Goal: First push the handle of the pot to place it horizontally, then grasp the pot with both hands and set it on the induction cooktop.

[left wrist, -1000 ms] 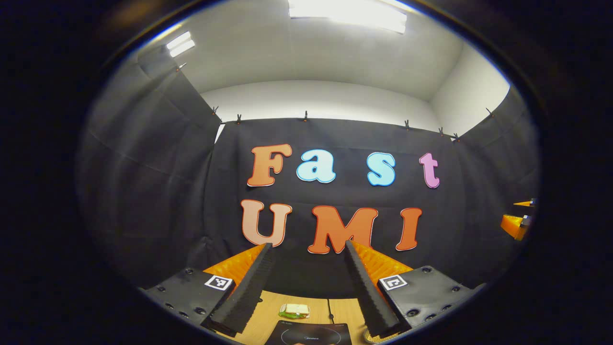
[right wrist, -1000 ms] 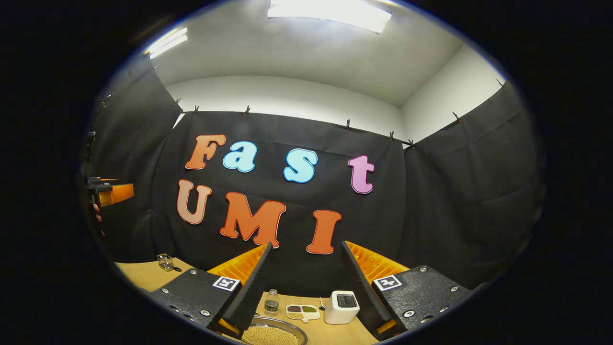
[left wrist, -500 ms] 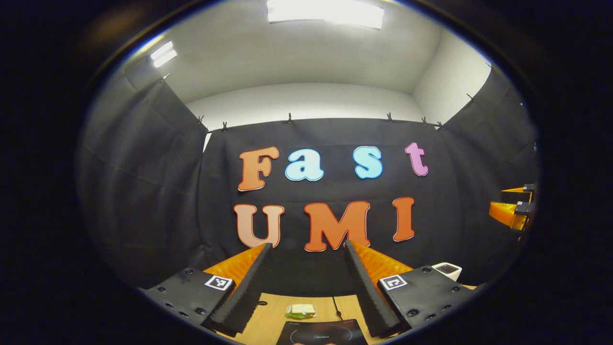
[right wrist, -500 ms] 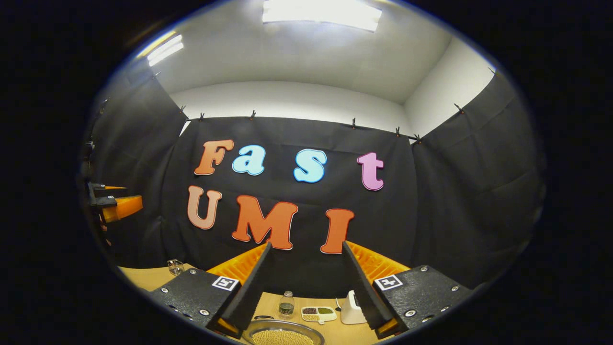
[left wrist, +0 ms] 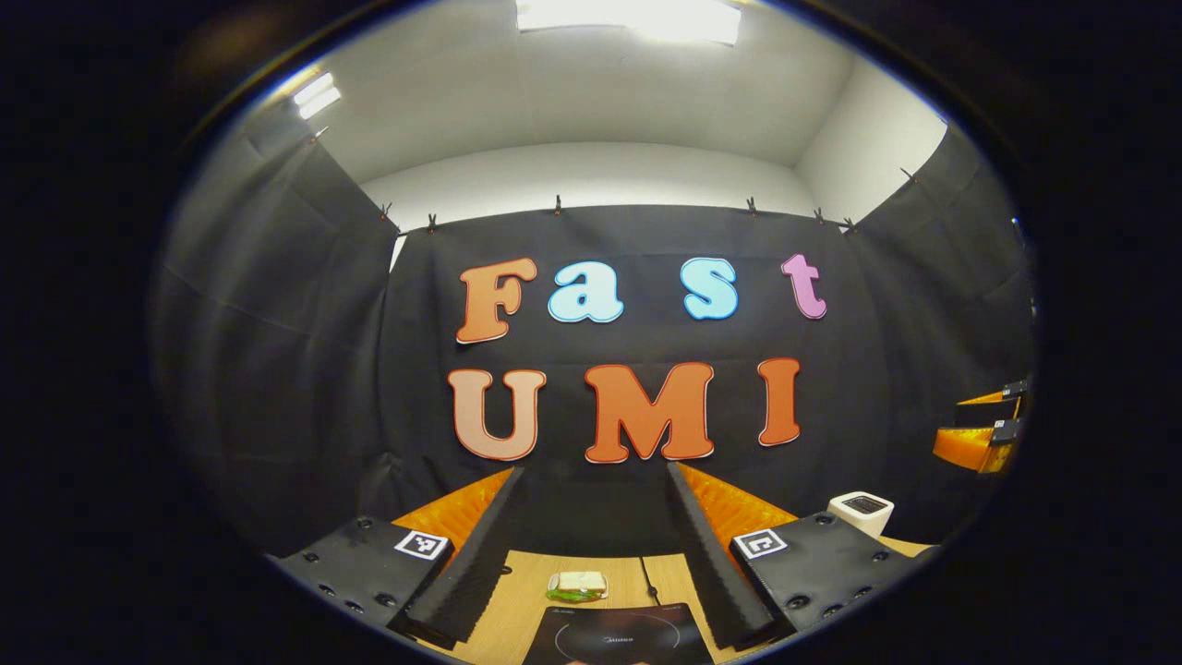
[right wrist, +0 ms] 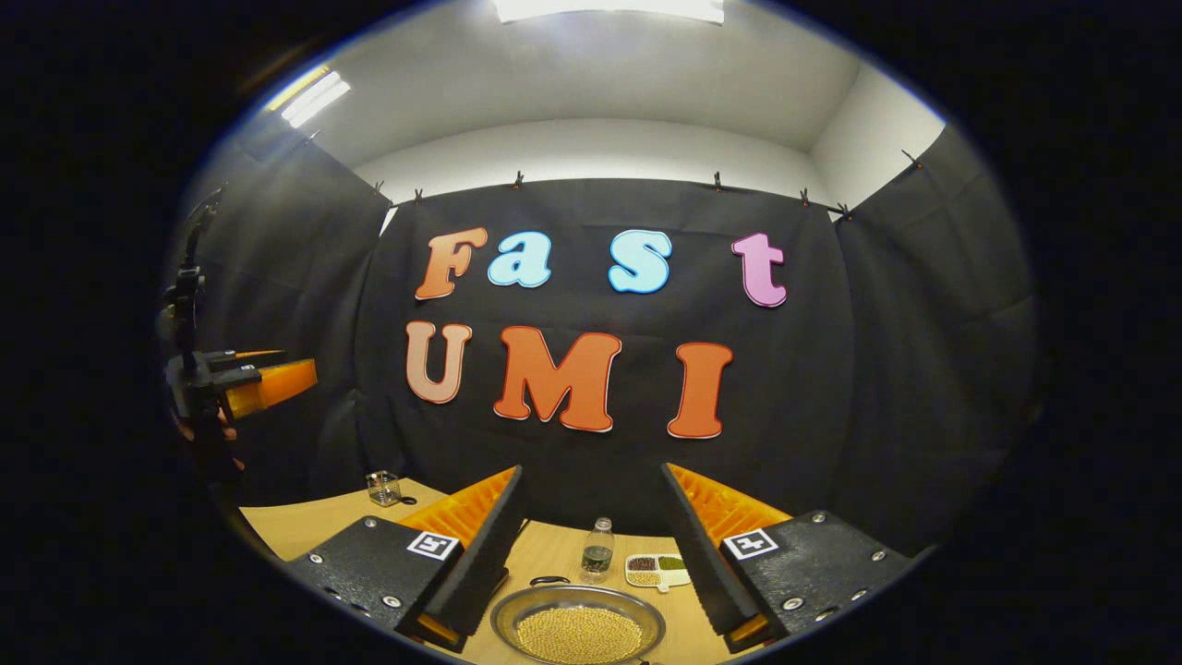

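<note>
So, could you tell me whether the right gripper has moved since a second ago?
Yes. In the right gripper view, the bowl of beans and the bottle sit higher between the fingers, so the right gripper has tipped downward toward the table.

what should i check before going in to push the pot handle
1. Left tongs open, nothing between the fingers: ok.
2. Right tongs open, nothing held: ok.
3. Induction cooktop surface bare where visible, ready for the pot: ok.
4. Pot, a metal pan of yellow grains, sits low between the right fingers: ok.
5. Handle position and direction: cannot tell.
6. Small bottle and divided dish stand behind the pot, apart from it: ok.
</note>
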Tool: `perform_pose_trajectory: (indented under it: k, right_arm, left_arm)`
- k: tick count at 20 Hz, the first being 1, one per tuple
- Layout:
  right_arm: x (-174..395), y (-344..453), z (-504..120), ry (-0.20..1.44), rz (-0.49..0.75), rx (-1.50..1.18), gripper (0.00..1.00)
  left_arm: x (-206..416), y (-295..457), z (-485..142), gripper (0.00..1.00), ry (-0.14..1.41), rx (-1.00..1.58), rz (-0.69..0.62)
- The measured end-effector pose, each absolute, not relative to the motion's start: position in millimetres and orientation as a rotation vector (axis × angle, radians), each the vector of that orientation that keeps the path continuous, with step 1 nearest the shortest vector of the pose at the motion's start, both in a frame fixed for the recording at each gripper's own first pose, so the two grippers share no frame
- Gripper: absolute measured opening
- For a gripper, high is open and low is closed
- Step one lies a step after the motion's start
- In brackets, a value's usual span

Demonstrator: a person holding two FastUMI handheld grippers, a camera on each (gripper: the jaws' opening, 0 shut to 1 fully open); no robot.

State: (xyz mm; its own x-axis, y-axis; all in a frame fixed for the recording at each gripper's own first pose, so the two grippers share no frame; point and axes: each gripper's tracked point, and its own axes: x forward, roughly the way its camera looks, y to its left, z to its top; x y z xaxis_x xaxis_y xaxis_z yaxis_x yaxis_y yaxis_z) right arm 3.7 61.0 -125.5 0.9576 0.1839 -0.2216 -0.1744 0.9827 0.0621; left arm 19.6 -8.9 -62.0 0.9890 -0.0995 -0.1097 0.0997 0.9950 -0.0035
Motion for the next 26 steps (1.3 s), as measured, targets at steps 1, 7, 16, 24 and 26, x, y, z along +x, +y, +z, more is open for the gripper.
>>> perform_pose_trajectory:
  k: [1,7,16,24,26]
  right_arm:
    - [0.8,62.1,-135.5,0.247,0.191,0.046,0.87]
    - [-16.0,55.2,-203.0,0.4,0.207,0.101,0.74]
    - [-54.8,66.9,-299.7,0.664,0.283,0.172,0.37]
    - [-116.1,72.8,-400.3,1.028,0.314,0.353,0.02]
    - [-130.1,76.8,-417.4,1.09,0.322,0.363,0.0]
  left_arm:
    - [19.3,-9.0,-65.4,0.97,0.115,0.003,-0.097]
    - [22.8,-12.6,-92.8,0.96,0.154,0.051,-0.095]
    - [20.2,-13.7,-102.6,0.96,0.171,0.069,-0.088]
    - [15.5,-13.1,-113.1,0.96,0.201,0.112,-0.078]
    - [13.0,-15.6,-117.5,0.96,0.219,0.122,-0.085]
